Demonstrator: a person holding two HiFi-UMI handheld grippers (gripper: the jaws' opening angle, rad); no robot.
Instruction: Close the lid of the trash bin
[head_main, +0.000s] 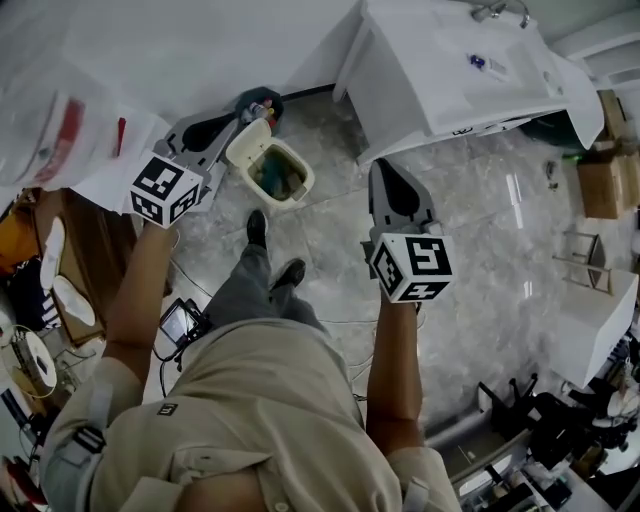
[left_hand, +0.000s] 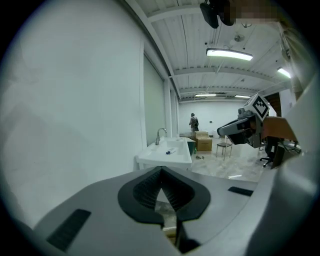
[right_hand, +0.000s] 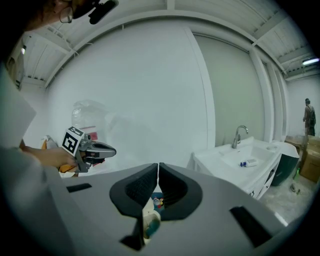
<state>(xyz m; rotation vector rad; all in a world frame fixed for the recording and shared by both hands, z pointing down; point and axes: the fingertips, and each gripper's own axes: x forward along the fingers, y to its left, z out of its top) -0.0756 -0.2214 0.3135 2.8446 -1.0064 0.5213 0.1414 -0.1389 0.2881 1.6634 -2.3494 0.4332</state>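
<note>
At the upper right of your head view stands a white washbasin (head_main: 450, 70), with a faucet (head_main: 497, 10) and a small tube (head_main: 480, 63) on it. Cardboard boxes (head_main: 603, 180) sit at the right edge.

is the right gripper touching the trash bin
Apart. The head view shows bare floor between the right gripper and the open trash bin.

A: Loc type?
B: Lab/test hall w/ mock bathroom. Washbasin unit (head_main: 440, 70) stands alone on marble floor (head_main: 330, 220); cardboard boxes (left_hand: 203, 142), strip lights (left_hand: 229, 54), bare partition wall (left_hand: 75, 100).
</note>
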